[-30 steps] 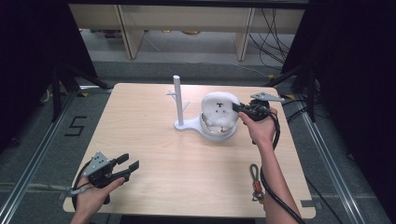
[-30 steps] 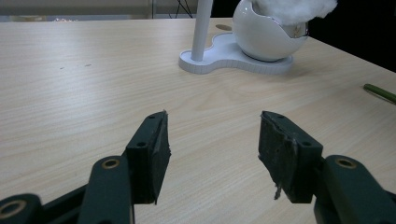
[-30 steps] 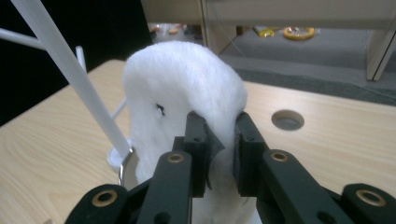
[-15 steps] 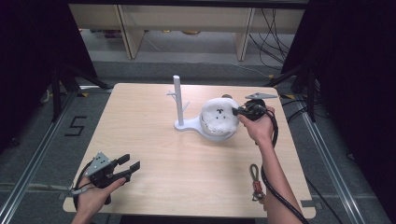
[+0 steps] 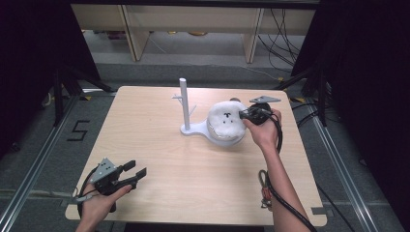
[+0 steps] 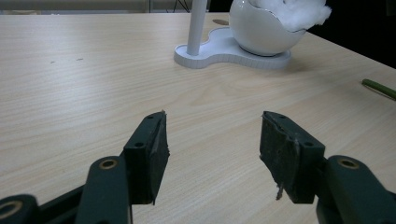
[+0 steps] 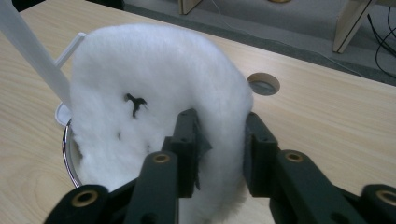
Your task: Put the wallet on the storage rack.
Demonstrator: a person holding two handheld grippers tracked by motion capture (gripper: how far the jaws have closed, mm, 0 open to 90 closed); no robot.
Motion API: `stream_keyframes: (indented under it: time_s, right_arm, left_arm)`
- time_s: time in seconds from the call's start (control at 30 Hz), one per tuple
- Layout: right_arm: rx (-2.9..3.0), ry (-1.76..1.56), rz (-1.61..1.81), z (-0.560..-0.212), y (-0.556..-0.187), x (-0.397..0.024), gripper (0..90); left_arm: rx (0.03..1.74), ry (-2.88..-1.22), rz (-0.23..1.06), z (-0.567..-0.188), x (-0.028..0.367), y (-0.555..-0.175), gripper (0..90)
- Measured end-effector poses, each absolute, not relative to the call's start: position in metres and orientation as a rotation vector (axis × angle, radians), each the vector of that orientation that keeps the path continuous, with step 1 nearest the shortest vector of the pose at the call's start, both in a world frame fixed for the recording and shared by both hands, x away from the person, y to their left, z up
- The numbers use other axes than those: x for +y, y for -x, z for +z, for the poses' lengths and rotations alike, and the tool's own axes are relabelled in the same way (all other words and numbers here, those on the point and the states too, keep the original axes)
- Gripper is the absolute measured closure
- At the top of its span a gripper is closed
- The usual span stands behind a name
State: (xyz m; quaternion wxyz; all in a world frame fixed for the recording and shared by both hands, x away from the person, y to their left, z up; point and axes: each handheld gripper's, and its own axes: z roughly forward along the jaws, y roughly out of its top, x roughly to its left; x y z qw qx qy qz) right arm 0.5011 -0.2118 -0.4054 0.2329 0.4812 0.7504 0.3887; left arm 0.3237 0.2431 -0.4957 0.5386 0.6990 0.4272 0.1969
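1. Right now the right gripper [image 5: 244,115] sits at about 2 o'clock on the tabletop [image 5: 159,125]; its fingers [image 7: 189,140] have just been opening, yet the edge of the white fluffy pad [image 7: 154,98] remains between them, the fleece bulging around both.
2. Meanwhile the fluffy pad lies on the white bowl [image 6: 261,35], which stands on a white base [image 5: 193,129] beside an upright white post [image 5: 184,101], just right of the tabletop's centre.
3. Down at 7 o'clock, the left gripper [image 5: 135,173] hovers with its fingers [image 6: 149,149] released and spread, nothing between them.
4. A green-handled tool [image 5: 264,186] lies at 5 o'clock beside the right forearm.
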Motion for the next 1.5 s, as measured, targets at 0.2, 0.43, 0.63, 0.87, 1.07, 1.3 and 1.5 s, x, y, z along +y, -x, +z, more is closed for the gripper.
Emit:
stream_keyframes:
  time_s: [0.2, 0.43, 0.63, 0.87, 1.07, 1.3, 1.5]
  right_arm:
    - [2.057, -1.336, 1.101, -0.406, -0.5, -0.213, 62.2]
    - [2.037, -1.381, 1.103, -0.403, -0.496, -0.21, 53.9]
    - [2.018, -1.41, 1.124, -0.401, -0.493, -0.208, 46.7]
    - [2.004, -1.385, 1.143, -0.396, -0.489, -0.212, 41.2]
    - [2.002, -1.446, 1.132, -0.399, -0.48, -0.217, 37.7]
    - [2.001, -1.448, 1.135, -0.405, -0.472, -0.226, 37.5]
    - [2.005, -1.49, 1.129, -0.407, -0.462, -0.231, 37.5]
  left_arm:
    - [1.054, -1.659, 0.491, -0.496, 0.244, -0.324, 36.7]
    - [1.061, -1.662, 0.48, -0.496, 0.243, -0.323, 35.5]
    - [1.064, -1.666, 0.479, -0.497, 0.243, -0.323, 35.3]
    - [1.07, -1.663, 0.475, -0.497, 0.242, -0.322, 35.2]
    - [1.061, -1.655, 0.475, -0.497, 0.242, -0.323, 35.1]
    - [1.067, -1.665, 0.485, -0.494, 0.243, -0.323, 35.0]
    - [1.07, -1.661, 0.487, -0.495, 0.245, -0.324, 34.9]
